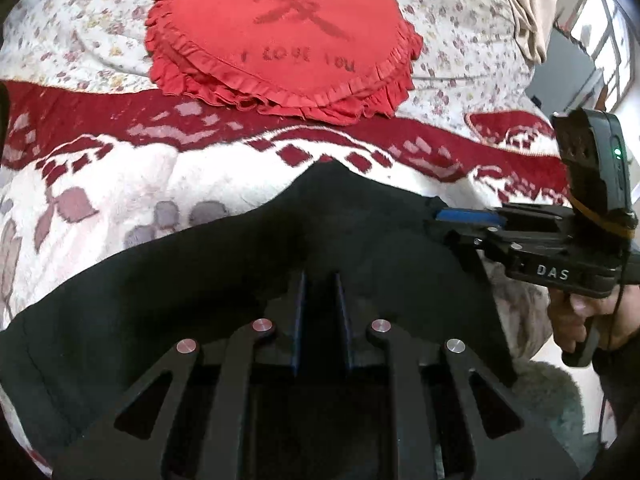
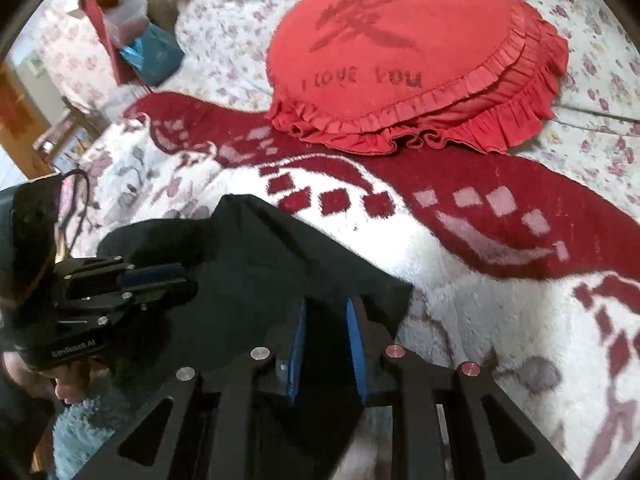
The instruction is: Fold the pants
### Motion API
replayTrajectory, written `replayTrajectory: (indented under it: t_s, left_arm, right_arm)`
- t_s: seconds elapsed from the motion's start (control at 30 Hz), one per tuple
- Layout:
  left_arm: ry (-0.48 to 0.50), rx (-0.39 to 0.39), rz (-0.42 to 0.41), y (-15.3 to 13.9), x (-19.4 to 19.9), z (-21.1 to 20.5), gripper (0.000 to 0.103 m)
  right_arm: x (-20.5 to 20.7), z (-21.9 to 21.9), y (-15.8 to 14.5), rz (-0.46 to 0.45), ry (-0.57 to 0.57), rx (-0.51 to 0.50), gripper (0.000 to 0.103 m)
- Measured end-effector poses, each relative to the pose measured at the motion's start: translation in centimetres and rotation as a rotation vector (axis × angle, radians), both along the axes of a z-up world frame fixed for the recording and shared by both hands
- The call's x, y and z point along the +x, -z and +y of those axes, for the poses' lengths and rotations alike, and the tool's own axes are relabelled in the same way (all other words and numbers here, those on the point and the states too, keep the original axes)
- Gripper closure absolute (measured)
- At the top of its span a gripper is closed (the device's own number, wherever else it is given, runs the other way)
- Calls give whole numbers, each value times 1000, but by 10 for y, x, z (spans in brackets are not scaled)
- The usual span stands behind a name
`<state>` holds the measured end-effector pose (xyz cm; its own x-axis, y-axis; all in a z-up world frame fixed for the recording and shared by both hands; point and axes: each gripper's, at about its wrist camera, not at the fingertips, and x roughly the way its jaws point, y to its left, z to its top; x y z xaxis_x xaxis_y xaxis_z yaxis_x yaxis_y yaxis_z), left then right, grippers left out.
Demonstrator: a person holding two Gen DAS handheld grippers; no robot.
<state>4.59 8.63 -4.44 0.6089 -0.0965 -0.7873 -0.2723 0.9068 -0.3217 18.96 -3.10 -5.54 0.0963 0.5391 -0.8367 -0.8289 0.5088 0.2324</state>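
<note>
The black pants [image 1: 208, 280] lie bunched on a red and white fleece blanket [image 1: 140, 168] on the bed. My left gripper [image 1: 320, 280] is shut on the pants' cloth near their upper edge. My right gripper [image 2: 326, 304] is shut on the pants [image 2: 256, 248] at their right corner. In the left wrist view the right gripper [image 1: 444, 218] grips the pants' right edge. In the right wrist view the left gripper [image 2: 182, 278] grips the cloth at the left. Both hold the cloth lifted slightly off the blanket.
A round red frilled cushion [image 1: 280, 36] reading "I LOVE YOU" lies behind the pants on a floral bedsheet [image 1: 460, 20]. A grey-blue fluffy rug [image 2: 92, 424] lies below the bed's near edge. Bags and furniture [image 2: 132, 40] stand beyond the bed's far left.
</note>
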Motion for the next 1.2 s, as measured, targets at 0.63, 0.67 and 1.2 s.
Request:
replayTrajectory:
  t_s: [0.63,0.67,1.2]
  left_arm:
    - [-846,-690,-505,64,-337,105,34]
    - [-904,-744,-532,76,-348,107,31]
    - [-855,-1101,-569,141,-291,107,29]
  right_arm:
    - [-45,-85,-16,282,360,354,80]
    - [-46,-84,-17,273,351,354,80]
    - [-52,-75,-17,241,304,298,80]
